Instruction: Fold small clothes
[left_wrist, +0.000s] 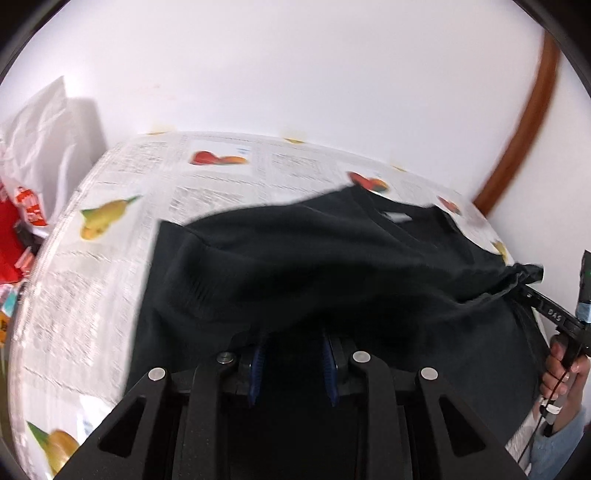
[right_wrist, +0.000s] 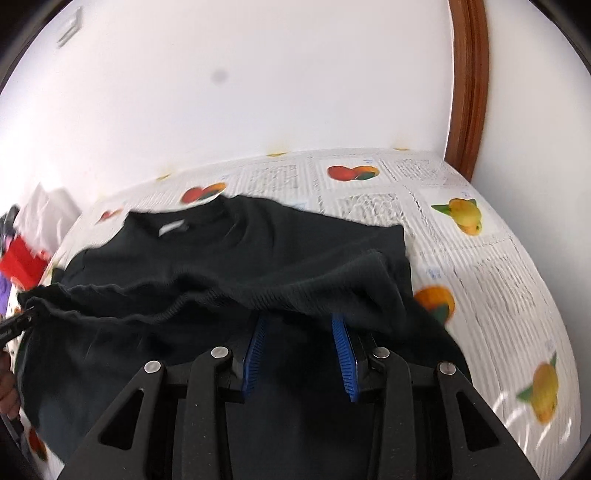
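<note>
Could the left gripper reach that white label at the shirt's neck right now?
Probably not: the left gripper seems clamped on the shirt hem, which hangs between it and the label. It must let go first.

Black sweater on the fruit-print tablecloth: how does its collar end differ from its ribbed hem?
The collar lies flat on the tablecloth at the far side; the ribbed hem is lifted off it, near the cameras. The collar shows a white label; the hem shows none. The hem is bunched where the left gripper and right gripper pinch it; nothing touches the collar. Both belong to one black sweater.
</note>
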